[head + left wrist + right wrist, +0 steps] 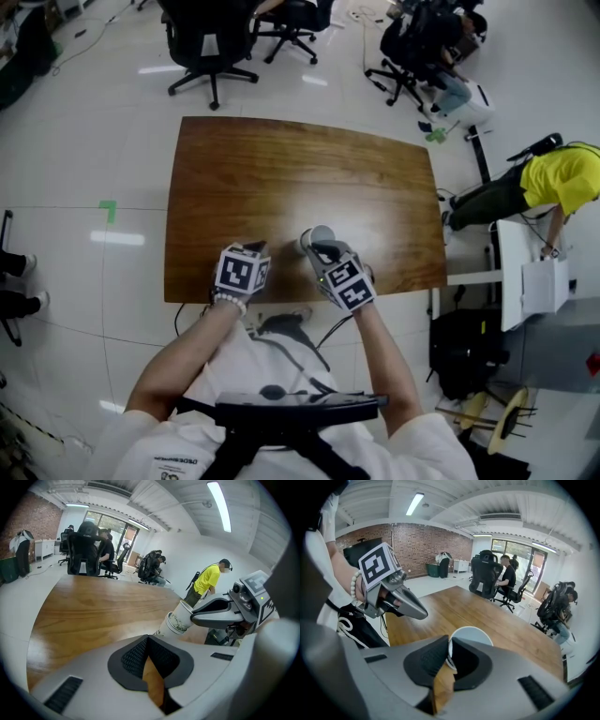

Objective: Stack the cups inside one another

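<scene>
An office: swivel chairs (208, 37), brick wall (417, 541), strip lights (415, 503).

A brown wooden table (281, 178) stands on a pale, glossy floor (84, 122) that mirrors the lamps. A green tape mark (108, 210) lies on the floor to its left. Past the far edge are black office chairs (208, 37), and seated people (506, 576) occupy some of them. A white desk (525, 272) stands at the right, with a person in a yellow shirt (562, 178) bent beside it. There is a red brick wall (422, 536), tall windows (520, 555) and strip lights (415, 503) on a white ceiling (454, 503).
</scene>
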A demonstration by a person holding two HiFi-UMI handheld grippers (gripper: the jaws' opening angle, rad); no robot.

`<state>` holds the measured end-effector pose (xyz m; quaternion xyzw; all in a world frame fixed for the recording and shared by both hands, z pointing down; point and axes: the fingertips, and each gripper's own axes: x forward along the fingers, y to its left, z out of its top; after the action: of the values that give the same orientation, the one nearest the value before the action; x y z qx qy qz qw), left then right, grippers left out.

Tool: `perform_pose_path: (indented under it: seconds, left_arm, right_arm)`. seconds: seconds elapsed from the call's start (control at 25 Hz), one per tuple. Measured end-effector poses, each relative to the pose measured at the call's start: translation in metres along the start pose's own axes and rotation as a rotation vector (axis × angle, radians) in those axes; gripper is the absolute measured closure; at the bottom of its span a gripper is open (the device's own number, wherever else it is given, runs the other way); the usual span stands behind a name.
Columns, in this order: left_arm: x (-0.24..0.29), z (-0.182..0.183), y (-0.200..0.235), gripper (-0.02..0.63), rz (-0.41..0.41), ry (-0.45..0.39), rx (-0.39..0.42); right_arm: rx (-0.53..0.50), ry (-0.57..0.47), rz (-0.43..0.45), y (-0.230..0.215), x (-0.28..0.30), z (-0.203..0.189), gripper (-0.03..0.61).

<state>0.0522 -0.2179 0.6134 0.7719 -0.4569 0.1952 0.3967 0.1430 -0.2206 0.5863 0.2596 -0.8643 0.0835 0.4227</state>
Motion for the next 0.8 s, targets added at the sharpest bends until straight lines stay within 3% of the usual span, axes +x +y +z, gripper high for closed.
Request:
perform_pose_path:
  seconds: [0.32,0.8]
  left_arm:
    - [-0.004,-0.001,0.004,0.617,0.004,-0.009,-0.016]
    - [-0.01,-0.003,0.007,0.617,0.012,-0.015,-0.034]
  right_arm:
    - [-0.104,0.065,-0.005,0.009,0.015,-0.008,0.543]
    - [-0.102,0.102,0.006,0.01,0.031,-0.023,0.537]
